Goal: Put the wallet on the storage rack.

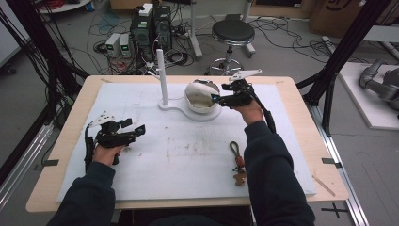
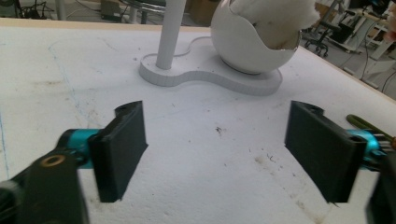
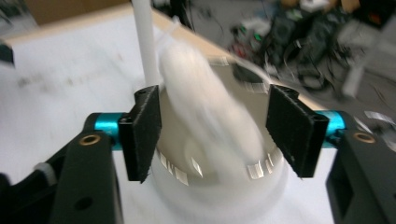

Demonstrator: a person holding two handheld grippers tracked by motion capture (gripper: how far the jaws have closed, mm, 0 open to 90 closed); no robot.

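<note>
Your right gripper [image 1: 217, 98] sits just above the middle of the high view, at the white bowl [image 1: 200, 96]. In the right gripper view its jaws stand wide, one on each side of a white fluffy wad [image 3: 205, 116] that rises out of the bowl; the wad is blurred, and you cannot tell whether either jaw touches it. The bowl rests on a white base [image 1: 188, 112] that also carries an upright post [image 1: 162, 77], just left of the bowl. Your left gripper [image 1: 134, 128] hovers at the left of the high view, well apart from the bowl, jaws wide with only bare desk [image 2: 210, 154] between them. At lower right of centre in the high view, a key ring [image 1: 238, 162] lies on the white mat beside your right sleeve [image 1: 275, 174].
</note>
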